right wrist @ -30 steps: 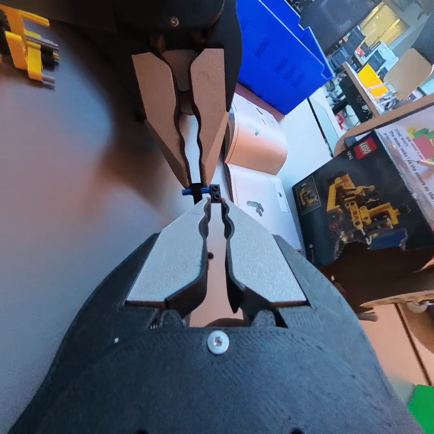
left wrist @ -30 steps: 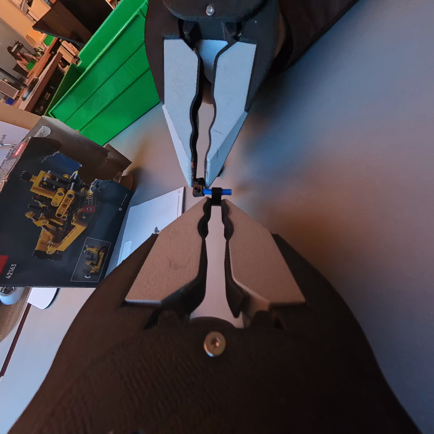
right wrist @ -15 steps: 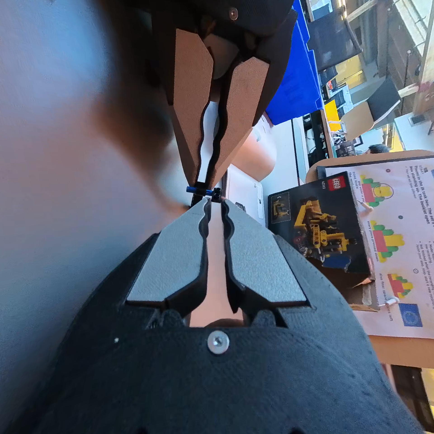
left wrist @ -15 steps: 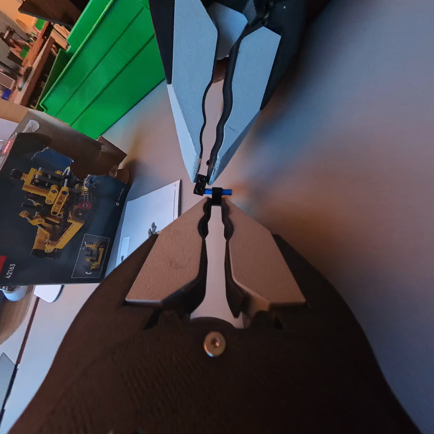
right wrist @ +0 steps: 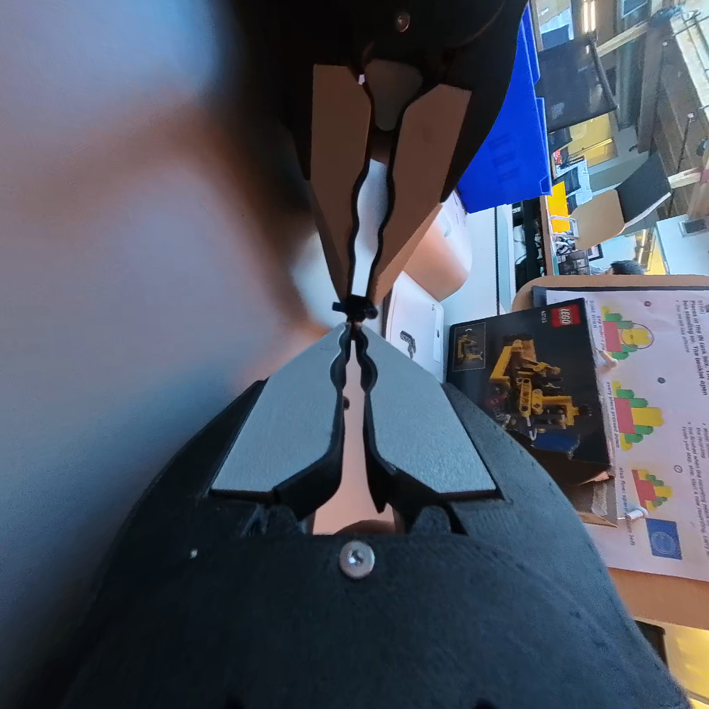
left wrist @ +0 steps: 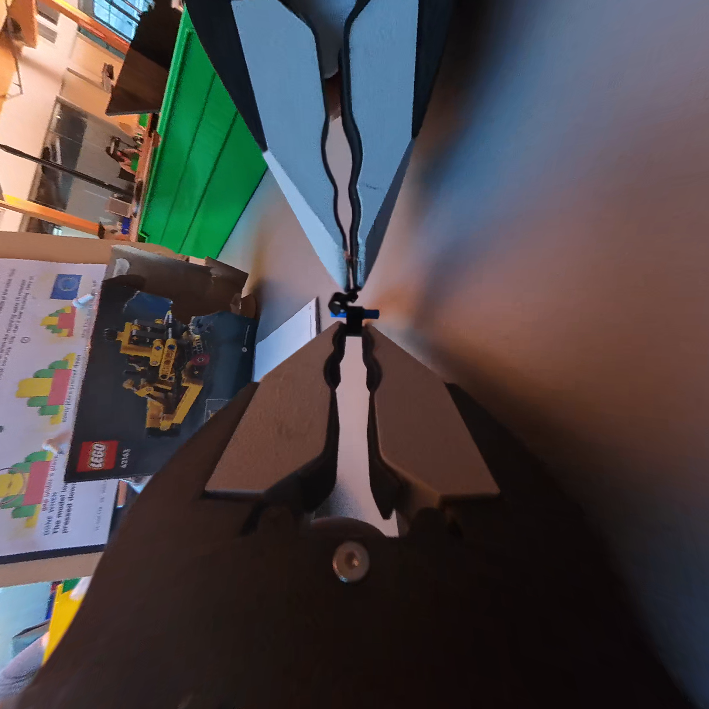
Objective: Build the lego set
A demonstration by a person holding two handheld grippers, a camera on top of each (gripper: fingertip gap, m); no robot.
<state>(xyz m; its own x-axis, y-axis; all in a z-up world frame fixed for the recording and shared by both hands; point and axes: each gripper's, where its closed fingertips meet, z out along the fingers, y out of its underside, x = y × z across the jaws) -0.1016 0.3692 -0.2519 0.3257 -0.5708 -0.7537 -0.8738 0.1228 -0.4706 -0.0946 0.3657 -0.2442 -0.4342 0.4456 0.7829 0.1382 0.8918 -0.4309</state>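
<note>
My left gripper (left wrist: 353,330) is shut on a small black piece with a blue pin (left wrist: 355,314) through it. My right gripper (left wrist: 353,286) comes in from the top of the left wrist view, tip to tip, shut on a small black connector (left wrist: 339,303) that touches the pin's left end. In the right wrist view my right gripper (right wrist: 353,326) is at the bottom and the left gripper (right wrist: 358,299) hangs from the top. The joined black pieces (right wrist: 356,307) sit between the tips, and a blue pin end (right wrist: 337,305) sticks out left. Both are held above the grey table (left wrist: 537,268).
The lego box (left wrist: 161,368) stands left with an open booklet (left wrist: 287,333) beside it; both show in the right wrist view, box (right wrist: 525,387) and booklet (right wrist: 418,337). Green bins (left wrist: 199,153), a blue bin (right wrist: 506,153) and a printed sheet (right wrist: 652,403) lie beyond.
Both grippers have tilted and turned together with the pieces kept tip to tip. The black connector now sits closer against the blue pin. The yellow assembly has left the right wrist view.
</note>
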